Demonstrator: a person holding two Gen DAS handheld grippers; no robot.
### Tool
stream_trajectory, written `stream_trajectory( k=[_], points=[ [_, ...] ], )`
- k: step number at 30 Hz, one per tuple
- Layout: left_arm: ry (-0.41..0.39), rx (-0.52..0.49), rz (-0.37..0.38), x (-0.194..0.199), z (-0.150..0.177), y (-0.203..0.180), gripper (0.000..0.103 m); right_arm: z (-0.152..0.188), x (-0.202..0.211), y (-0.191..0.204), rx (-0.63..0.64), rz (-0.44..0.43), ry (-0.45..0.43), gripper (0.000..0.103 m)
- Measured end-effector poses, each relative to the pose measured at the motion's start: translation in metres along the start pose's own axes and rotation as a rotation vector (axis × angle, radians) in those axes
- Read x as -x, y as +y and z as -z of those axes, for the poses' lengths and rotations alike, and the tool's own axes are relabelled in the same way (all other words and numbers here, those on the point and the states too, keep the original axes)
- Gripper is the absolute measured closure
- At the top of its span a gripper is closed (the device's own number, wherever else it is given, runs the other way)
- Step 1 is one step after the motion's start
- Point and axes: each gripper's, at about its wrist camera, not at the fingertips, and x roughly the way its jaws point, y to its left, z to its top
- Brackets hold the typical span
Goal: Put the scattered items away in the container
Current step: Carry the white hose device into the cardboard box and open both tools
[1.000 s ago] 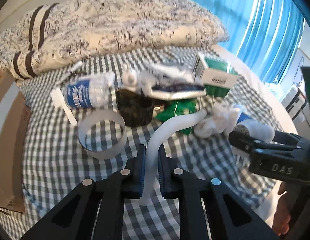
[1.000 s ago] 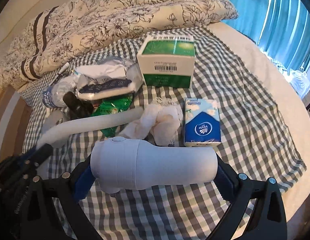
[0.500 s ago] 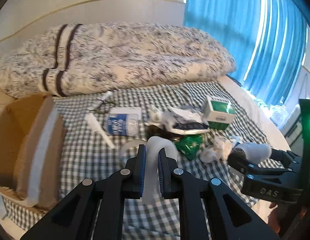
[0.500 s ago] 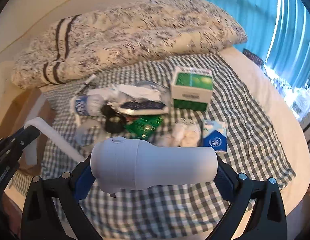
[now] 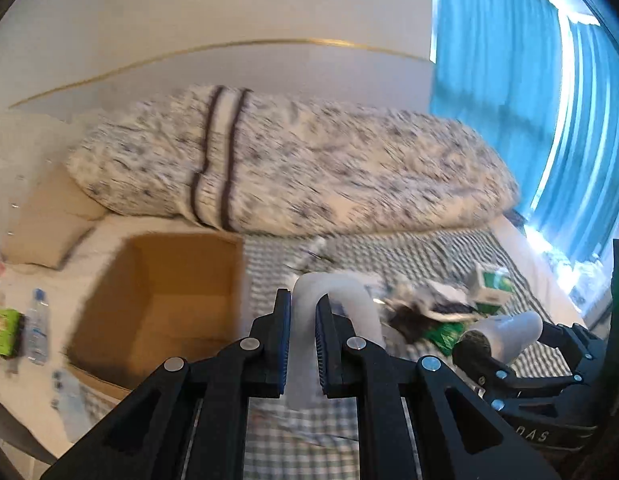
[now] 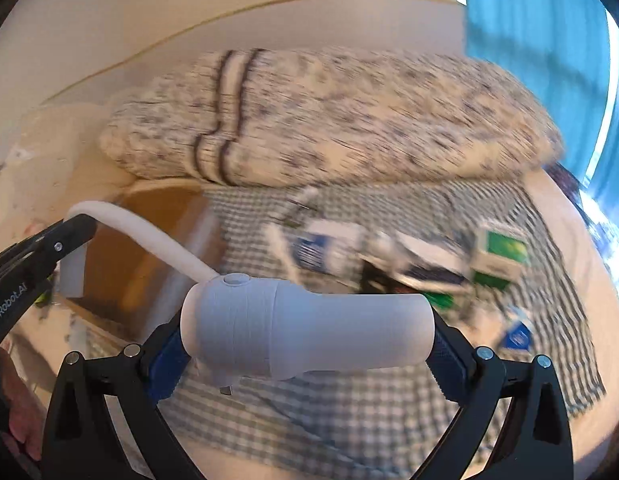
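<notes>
Step in hand: We judge this to be the carry. We hold one white appliance between both tools, lifted above the checked bedspread (image 5: 449, 248) and heading for the open cardboard box (image 5: 177, 280).

Next move: It calls for bringing both tools together over the box mouth, lowering, then letting the body and the hose go so that neither hangs over the rim. The hose links the two tools, so pulling them apart would likely strain it.

Cardboard box: It sits ahead and to the left of the left gripper (image 5: 302, 340), its mouth open and, as far as we see, nothing inside. From the right wrist view it lies beyond and left of the right gripper (image 6: 307, 340).

Remaining clutter: A green and white carton (image 5: 491, 286), a blue tissue pack (image 6: 517, 334) and a blurred heap of packets lie on the bedspread, ahead and right of both tools, well apart from the box.

White appliance body (image 6: 305, 330): It lies crosswise between our right fingers, which are clamped on its two ends, blue pads pressed against it.

White hose (image 5: 333, 296): It rises from the body's left end, arches up and passes down between our left fingers, which are closed tight on it. Its arch peaks just beyond the fingertips.

Sharpness: Both views are smeared by motion, so small items stay unclear.
</notes>
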Motion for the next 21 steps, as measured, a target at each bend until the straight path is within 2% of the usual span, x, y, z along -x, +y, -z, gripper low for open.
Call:
stream_trajectory(
  k=[5, 9, 16, 21],
  points=[
    [-0.006, 0.046, -0.087, 0.013, -0.008, 0.058, 0.092, -0.023, -0.011, 0.072, 0.072, -0.149, 0.004, 0.003],
    [0.026, 0.084, -0.138, 0.005, -0.004, 0.099, 0.092, -0.031, -0.032, 0.126, 0.138, -0.214, 0.032, 0.003],
    [0.106, 0.152, -0.186, -0.045, 0.013, 0.153, 0.092, -0.027, -0.094, 0.190, 0.242, -0.186, 0.115, 0.003],
    [0.157, 0.167, -0.216, -0.080, 0.026, 0.171, 0.091, -0.020, -0.142, 0.210, 0.292, -0.155, 0.185, 0.003]
  ],
)
